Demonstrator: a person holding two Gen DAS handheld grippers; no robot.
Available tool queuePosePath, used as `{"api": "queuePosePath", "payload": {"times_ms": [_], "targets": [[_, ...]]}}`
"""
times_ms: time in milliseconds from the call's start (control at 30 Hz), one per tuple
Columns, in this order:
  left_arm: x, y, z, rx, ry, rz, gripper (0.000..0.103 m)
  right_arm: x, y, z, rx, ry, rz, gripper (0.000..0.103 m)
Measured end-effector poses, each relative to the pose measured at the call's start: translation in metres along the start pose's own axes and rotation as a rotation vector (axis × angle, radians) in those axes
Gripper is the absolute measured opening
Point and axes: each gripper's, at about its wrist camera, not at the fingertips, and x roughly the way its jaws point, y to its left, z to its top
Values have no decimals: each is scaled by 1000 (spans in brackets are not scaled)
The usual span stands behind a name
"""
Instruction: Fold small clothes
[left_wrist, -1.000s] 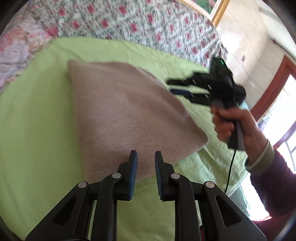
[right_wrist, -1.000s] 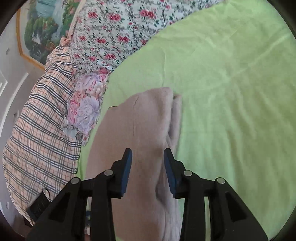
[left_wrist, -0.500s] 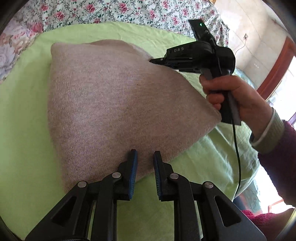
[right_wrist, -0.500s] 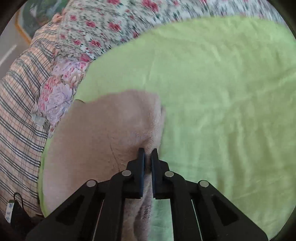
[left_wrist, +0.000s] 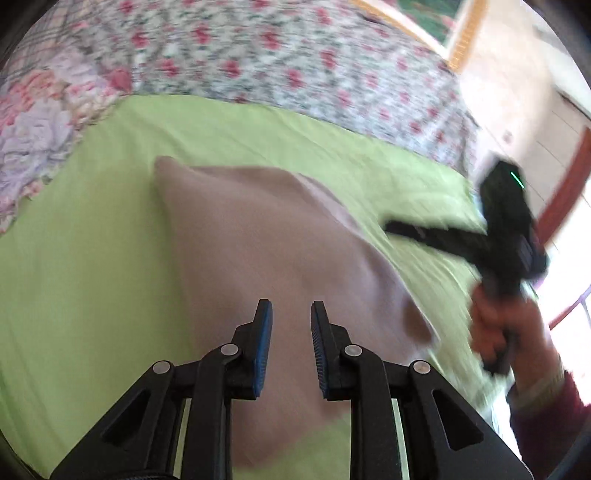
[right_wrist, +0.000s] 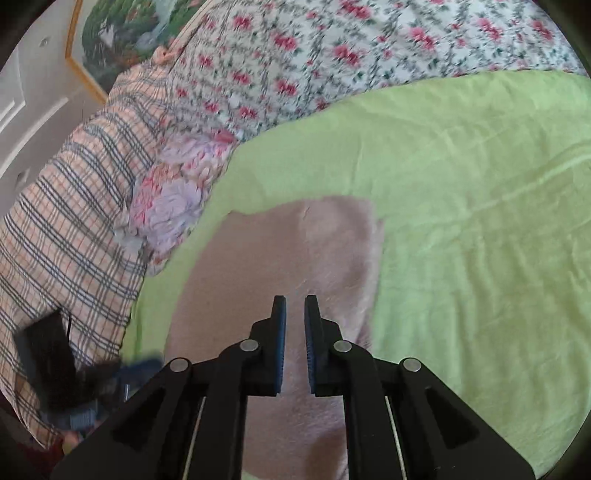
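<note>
I count one folded pink garment (left_wrist: 273, 236), ahead of my left gripper (left_wrist: 291, 314). One green sheet (right_wrist: 461, 192) beneath it. Two grippers: my left, and my right gripper (right_wrist: 295, 306). One floral quilt (right_wrist: 295, 62) beyond. One plaid cloth (right_wrist: 74, 206), left of my right gripper. One framed picture (right_wrist: 122, 40).

No legible text, label, brand or number is showing in either view; motion blur is smearing the right claw (left_wrist: 391, 226) body.
</note>
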Motion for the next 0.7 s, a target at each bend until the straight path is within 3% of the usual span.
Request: {"api": "queuePosePath", "payload": {"times_ms": [100,167,233,333,500,700], "targets": [[21,28,27,-64,-2,-4,21,13,-2,-1,10,27,-3,11],[39,39,37,-74,42,6,18,24,-5,-3,-9,54,-44,11],[64,44,36,-70,102,31,16,39,-13,-9,-6,105,-74,6],[73,49,32,-43,105,42,16,50,-22,-14,0,108,-79,0],[69,45,29,-20,94,63,16,42,-24,-15,24,87,-53,0],[20,30,12,-16,25,27,14,-1,-3,-40,-40,67,-18,4]]}}
